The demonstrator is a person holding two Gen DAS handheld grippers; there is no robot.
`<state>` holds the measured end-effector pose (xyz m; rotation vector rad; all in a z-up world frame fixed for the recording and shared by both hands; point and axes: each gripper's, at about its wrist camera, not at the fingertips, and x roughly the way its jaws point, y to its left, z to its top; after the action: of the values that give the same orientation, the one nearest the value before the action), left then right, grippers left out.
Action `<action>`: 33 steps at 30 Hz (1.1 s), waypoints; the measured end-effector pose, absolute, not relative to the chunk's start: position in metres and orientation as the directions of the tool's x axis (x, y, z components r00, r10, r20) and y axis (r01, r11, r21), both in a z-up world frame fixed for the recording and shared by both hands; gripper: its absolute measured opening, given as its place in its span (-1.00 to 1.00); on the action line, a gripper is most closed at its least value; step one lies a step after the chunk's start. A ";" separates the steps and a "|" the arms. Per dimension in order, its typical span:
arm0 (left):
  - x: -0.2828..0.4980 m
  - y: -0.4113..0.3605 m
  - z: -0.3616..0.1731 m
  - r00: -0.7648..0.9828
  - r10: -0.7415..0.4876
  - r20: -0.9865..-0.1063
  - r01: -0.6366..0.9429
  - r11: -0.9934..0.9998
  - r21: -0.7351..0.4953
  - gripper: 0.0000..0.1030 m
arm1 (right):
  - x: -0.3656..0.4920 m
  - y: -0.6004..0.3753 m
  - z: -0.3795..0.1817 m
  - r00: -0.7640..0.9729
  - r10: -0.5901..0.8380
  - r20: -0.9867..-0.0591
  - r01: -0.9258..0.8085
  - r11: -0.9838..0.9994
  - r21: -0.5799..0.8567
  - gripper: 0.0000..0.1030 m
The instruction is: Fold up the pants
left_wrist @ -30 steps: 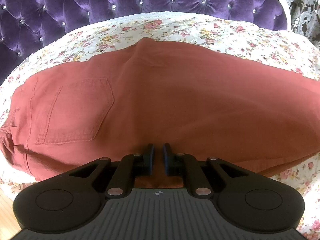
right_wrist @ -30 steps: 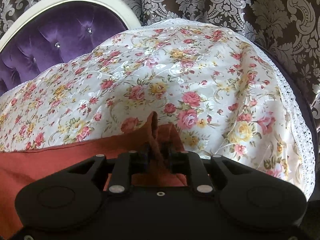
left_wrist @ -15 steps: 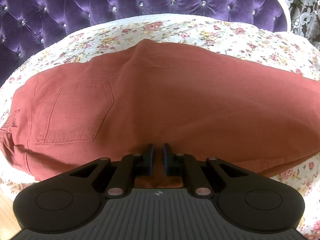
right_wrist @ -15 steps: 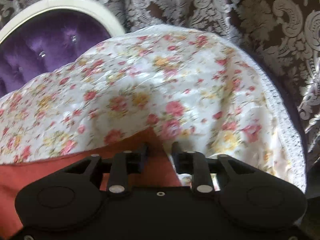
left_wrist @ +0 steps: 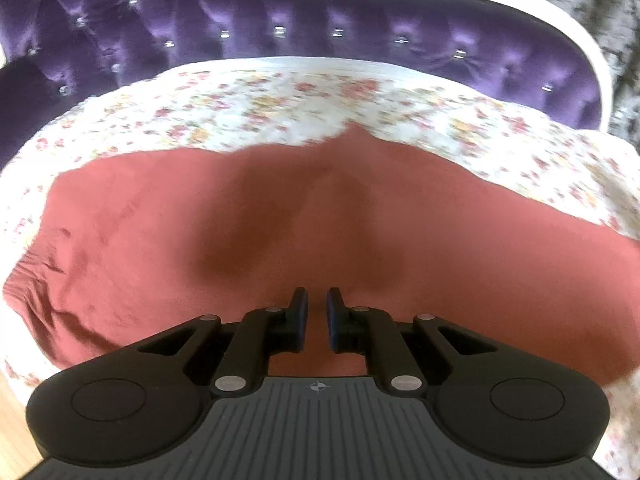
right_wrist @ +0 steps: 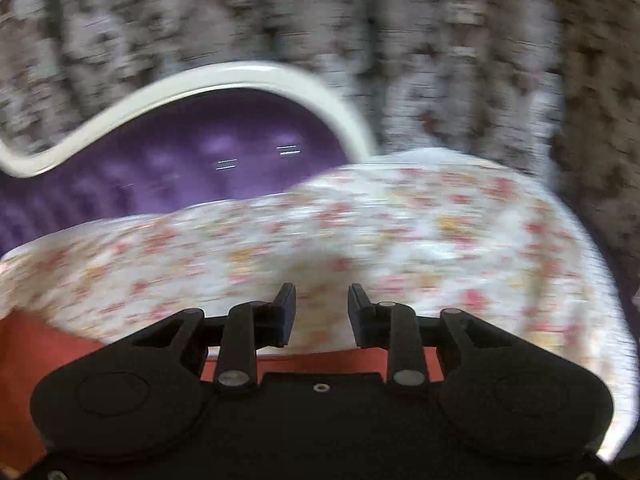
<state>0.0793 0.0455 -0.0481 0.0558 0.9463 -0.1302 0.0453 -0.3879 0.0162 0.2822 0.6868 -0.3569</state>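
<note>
The rust-red pants [left_wrist: 248, 232] lie folded lengthwise across the floral bedspread [left_wrist: 280, 104], waist at the left, crotch point at the far edge. My left gripper [left_wrist: 316, 300] hovers above the near middle of the pants with a narrow gap between its fingers and nothing in it. My right gripper [right_wrist: 322, 298] is open and empty, raised above the bed; only a strip of the pants [right_wrist: 44, 344] shows under it at the lower left. Both views are blurred.
A purple tufted headboard [left_wrist: 280, 28] with a white frame [right_wrist: 256, 76] stands behind the bed. Patterned curtains [right_wrist: 440, 60] hang beyond it. The bedspread's right edge [right_wrist: 600, 280] drops off. Wooden floor [left_wrist: 12, 420] shows at the lower left.
My right gripper has opened, let go of the pant leg end and lifted away. My left gripper has risen and tilted up, so the pants look farther off.
</note>
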 end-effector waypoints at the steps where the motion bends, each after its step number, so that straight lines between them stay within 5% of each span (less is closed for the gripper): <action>1: 0.083 0.050 -0.050 0.574 -0.075 -0.816 0.122 0.992 -0.005 -0.79 | 0.053 -0.374 0.016 0.732 -0.182 -0.657 0.363 0.920 0.150 -0.25; 14: 0.067 0.089 -0.065 0.550 -0.082 -0.831 0.112 0.993 -0.024 -0.76 | 0.137 -0.213 -0.039 0.647 0.251 -0.720 -0.108 0.965 0.239 -0.26; 21: 0.051 0.099 -0.064 0.547 -0.078 -0.834 0.121 0.993 -0.013 -0.77 | 0.160 -0.216 -0.070 0.654 0.195 -0.731 0.014 0.963 0.269 -0.46; 33: 0.051 0.023 -0.023 0.580 -0.205 -0.788 0.272 0.961 -0.049 -0.77 | 0.076 -0.311 -0.016 0.726 0.088 -0.682 0.177 0.934 0.309 -0.24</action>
<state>0.0505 0.0231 -0.0235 0.0796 0.9102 -0.2787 0.0759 -0.3107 -0.0164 0.3704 0.7612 -0.0504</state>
